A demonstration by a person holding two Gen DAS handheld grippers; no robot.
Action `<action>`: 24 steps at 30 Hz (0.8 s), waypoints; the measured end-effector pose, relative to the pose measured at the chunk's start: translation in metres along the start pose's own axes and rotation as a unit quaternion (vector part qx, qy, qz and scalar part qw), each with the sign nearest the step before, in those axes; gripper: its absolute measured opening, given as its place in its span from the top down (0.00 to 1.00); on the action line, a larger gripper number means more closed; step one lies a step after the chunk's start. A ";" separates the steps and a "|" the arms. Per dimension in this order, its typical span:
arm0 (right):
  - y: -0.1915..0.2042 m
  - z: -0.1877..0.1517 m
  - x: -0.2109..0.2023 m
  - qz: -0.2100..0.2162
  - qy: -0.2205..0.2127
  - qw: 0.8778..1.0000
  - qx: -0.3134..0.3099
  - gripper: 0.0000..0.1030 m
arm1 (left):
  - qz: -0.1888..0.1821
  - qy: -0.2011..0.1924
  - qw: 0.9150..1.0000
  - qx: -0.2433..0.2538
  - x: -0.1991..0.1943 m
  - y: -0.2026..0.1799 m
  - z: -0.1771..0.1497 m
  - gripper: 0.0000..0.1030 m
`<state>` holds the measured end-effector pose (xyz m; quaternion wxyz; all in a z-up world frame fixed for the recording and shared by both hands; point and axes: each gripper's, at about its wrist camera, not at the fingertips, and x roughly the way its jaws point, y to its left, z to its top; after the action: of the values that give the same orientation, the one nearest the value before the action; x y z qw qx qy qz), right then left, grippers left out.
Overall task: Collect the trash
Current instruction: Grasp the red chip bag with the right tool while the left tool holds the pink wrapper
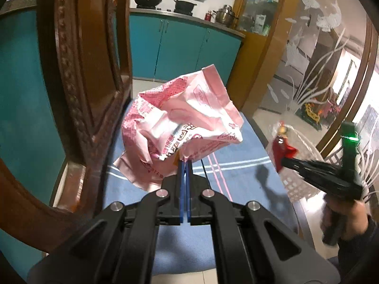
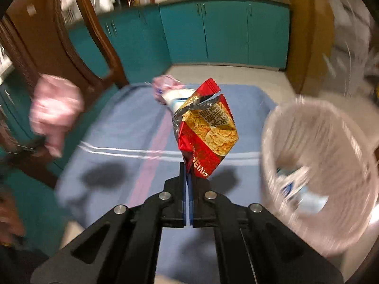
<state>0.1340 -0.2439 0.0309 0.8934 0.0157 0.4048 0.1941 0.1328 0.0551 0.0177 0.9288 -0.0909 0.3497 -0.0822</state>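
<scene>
1. Left gripper (image 1: 185,163) clamped on pink wrapper (image 1: 182,120), held above blue cloth (image 1: 232,177).
2. Right gripper (image 2: 188,168) pinching red snack bag (image 2: 208,132), raised just left of white basket (image 2: 267,146).

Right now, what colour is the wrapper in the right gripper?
Red with golden chips, clearest in the right wrist view: snack wrapper.

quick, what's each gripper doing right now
left gripper: shut on the pink wrapper, held up over the blue cloth.
right gripper: shut on the red snack bag, beside the white basket.
</scene>
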 end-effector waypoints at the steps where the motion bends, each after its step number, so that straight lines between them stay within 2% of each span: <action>1: 0.005 -0.005 -0.007 0.004 -0.010 1.000 0.004 0.98 | -0.001 0.006 1.000 0.001 0.003 -0.003 -0.002 0.98; 3: 0.015 -0.013 -0.016 0.015 -0.019 1.000 0.001 0.98 | -0.001 0.014 1.000 0.001 0.006 -0.008 -0.006 0.98; 8: 0.028 -0.012 -0.026 -0.010 -0.056 0.998 -0.023 0.98 | 0.003 0.026 1.000 0.014 0.011 -0.024 -0.016 0.98; 14: 0.022 -0.015 -0.026 -0.009 -0.050 0.999 -0.018 0.98 | 0.017 0.035 0.999 0.035 0.018 -0.037 -0.025 0.98; 24: 0.023 -0.017 -0.025 -0.005 -0.042 0.999 -0.022 0.98 | 0.027 0.036 0.999 0.030 0.026 -0.036 -0.021 0.98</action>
<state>0.0991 -0.2337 0.0421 0.9107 0.0023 0.3628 0.1973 0.1346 0.0124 -0.0061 0.9199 -0.0502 0.3823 -0.0712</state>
